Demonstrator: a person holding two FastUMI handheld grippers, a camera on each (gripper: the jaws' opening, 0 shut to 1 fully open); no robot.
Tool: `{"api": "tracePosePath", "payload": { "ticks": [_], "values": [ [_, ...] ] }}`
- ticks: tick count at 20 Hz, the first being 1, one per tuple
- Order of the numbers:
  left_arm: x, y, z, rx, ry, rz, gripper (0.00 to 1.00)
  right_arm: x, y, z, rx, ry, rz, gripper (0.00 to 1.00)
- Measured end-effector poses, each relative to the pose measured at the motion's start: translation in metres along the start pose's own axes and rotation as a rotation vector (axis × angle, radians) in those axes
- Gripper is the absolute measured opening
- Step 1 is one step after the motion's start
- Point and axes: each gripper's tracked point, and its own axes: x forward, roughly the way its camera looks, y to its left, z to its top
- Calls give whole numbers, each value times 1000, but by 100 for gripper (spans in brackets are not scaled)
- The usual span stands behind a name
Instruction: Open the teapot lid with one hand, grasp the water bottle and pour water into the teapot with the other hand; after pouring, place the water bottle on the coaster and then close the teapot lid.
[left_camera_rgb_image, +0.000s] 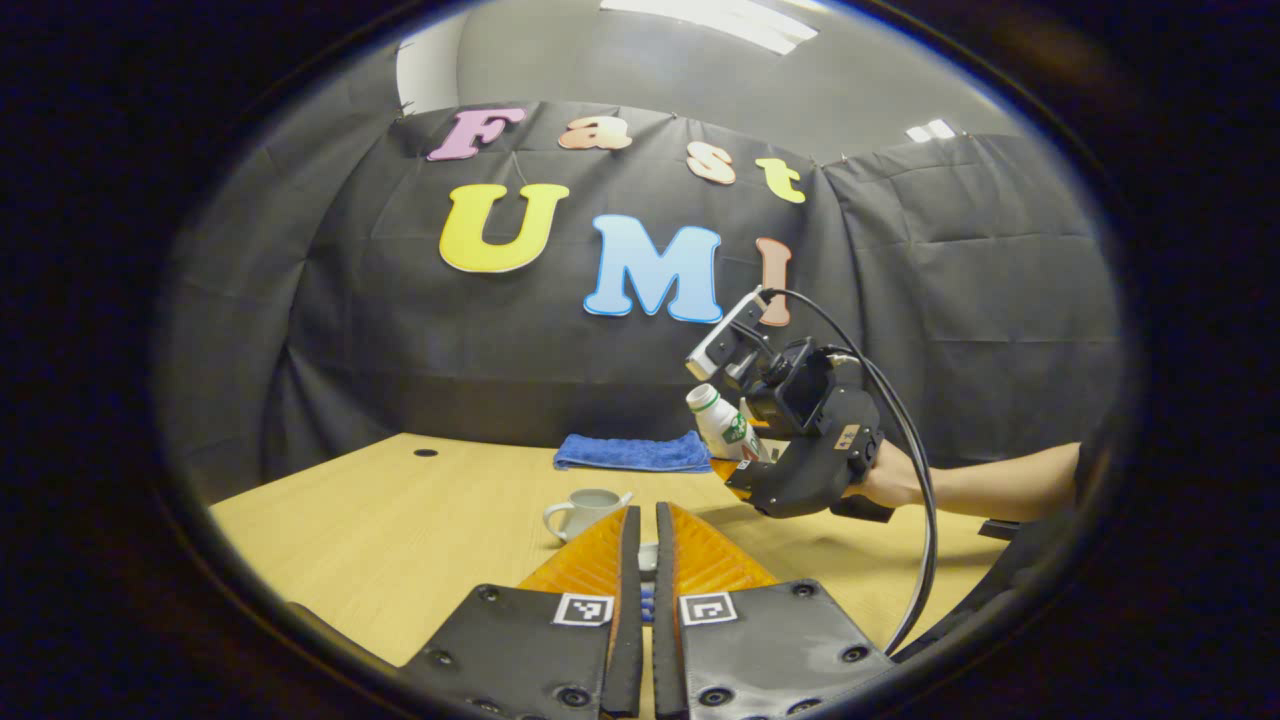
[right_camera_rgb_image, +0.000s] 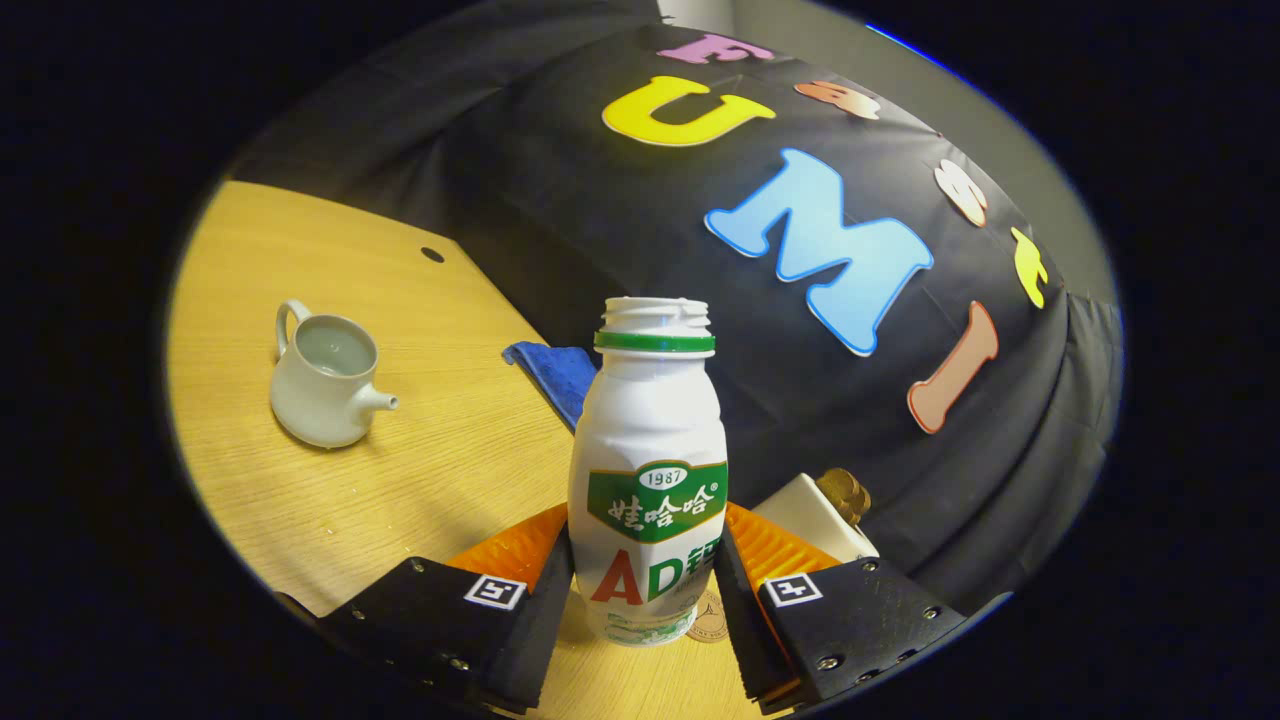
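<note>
Over the wooden table (right_camera_rgb_image: 400, 480), the right gripper (right_camera_rgb_image: 645, 585) is clamped on the white water bottle (right_camera_rgb_image: 648, 470), capless and held off the surface, its base hiding most of a coaster (right_camera_rgb_image: 712, 622). Far left sits the open teapot (right_camera_rgb_image: 325, 382), a blue cloth (right_camera_rgb_image: 550, 375) half hidden behind the bottle. Nearer, the left gripper (left_camera_rgb_image: 642, 560) has its fingers almost together on something small I cannot make out.

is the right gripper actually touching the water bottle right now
Touching. In the right gripper view, the right gripper has both fingers pressed against the sides of the water bottle, with no gap on either side.
</note>
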Motion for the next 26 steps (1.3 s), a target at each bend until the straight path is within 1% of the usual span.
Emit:
{"api": "tracePosePath", "payload": {
  "ticks": [3,6,7,8,9,10,13,15,16,17,18,19,21,25,26],
  "values": [
    [-10,15,-2,-29,-6,26,14,4,12,15,-142,-20,-1,72],
    [-11,23,-4,-45,-1,37,14,6,24,27,-243,-44,-5,72],
    [-13,22,-4,-51,-2,36,10,6,28,29,-276,-49,-4,72],
    [-15,21,-7,-53,-2,32,10,8,32,32,-310,-56,-3,72],
    [-19,20,-8,-45,0,32,10,9,36,34,-346,-62,-2,72],
    [-23,22,-10,-31,2,37,14,10,37,36,-380,-68,-3,72],
    [-22,26,-10,1,5,52,14,14,41,36,-476,-75,-6,72],
    [-22,30,-9,-1,2,53,14,15,42,36,-531,-77,-13,72],
    [-23,32,-10,-1,3,58,10,16,41,37,-560,-74,-16,71],
    [-23,34,-10,-1,3,63,14,17,41,38,-586,-78,-18,71],
    [-23,35,-10,-2,4,65,10,16,41,39,-610,-84,-20,72],
    [-22,36,-10,-2,3,69,14,14,41,41,-626,-92,-24,71],
    [-23,39,-11,-1,6,73,14,13,42,42,-667,-99,-26,71],
    [-22,41,-13,6,13,77,14,11,43,46,-795,-115,-45,71],
    [-23,42,-12,8,14,80,10,12,42,46,-819,-120,-49,71]
  ]
}}
